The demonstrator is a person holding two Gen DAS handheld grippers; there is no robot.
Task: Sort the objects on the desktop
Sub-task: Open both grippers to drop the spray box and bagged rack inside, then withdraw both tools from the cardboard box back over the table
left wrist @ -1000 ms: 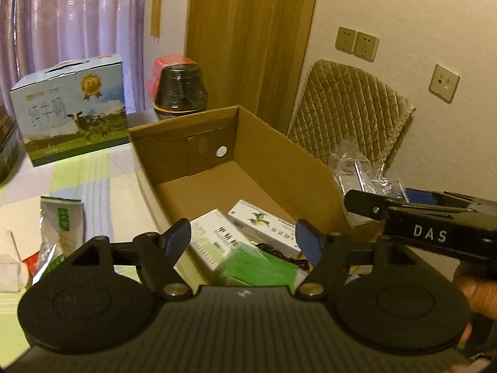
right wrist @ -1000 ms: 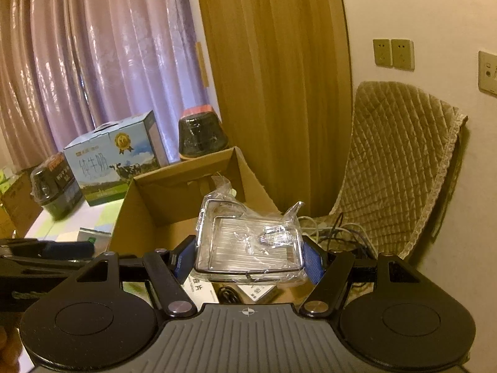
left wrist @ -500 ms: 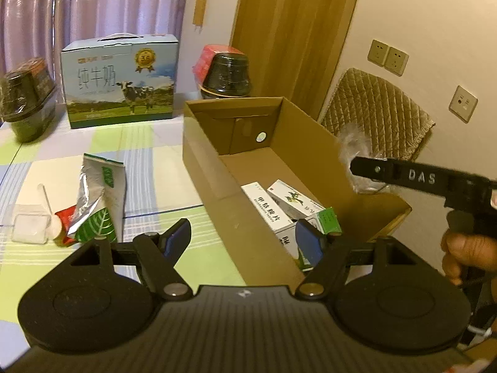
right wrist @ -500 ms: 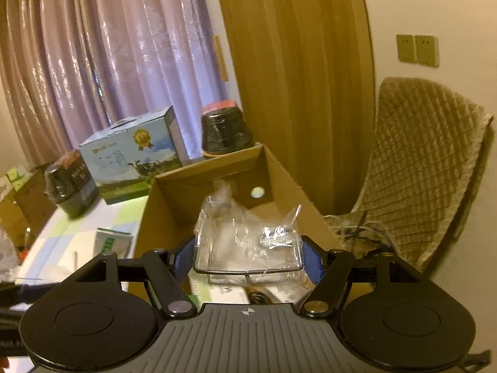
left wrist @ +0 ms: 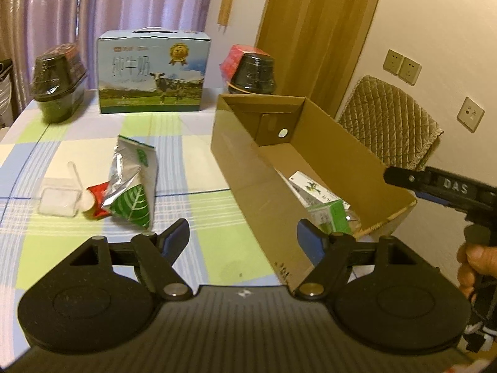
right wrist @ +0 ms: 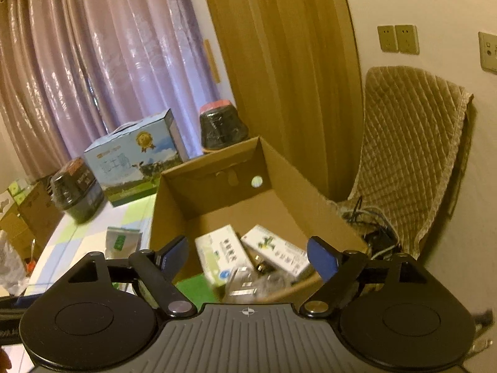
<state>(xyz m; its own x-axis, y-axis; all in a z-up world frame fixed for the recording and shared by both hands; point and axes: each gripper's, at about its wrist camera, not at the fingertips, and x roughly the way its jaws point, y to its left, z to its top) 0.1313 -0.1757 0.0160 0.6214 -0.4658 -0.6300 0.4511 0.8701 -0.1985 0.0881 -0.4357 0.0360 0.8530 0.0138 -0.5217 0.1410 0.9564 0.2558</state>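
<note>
Checked green tablecloth covers the table [left wrist: 192,217]; right gripper [right wrist: 248,256] fingers apart above clear plastic packet [right wrist: 248,283] in brown cardboard box [right wrist: 289,183]; left gripper [left wrist: 242,236] fingers apart, empty

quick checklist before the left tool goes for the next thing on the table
1. Left tool open and holding nothing: ok.
2. Right tool open, with the clear plastic packet lying in the cardboard box: ok.
3. Next items in view: green foil pouch, red sachet and clear plastic case lie on the checked tablecloth: ok.
4. Items separate: pouch overlaps the red sachet: not ok.
5. Room left in the box: bare floor at the far end: ok.
6. Right tool clear of the left tool's path: ok.
</note>
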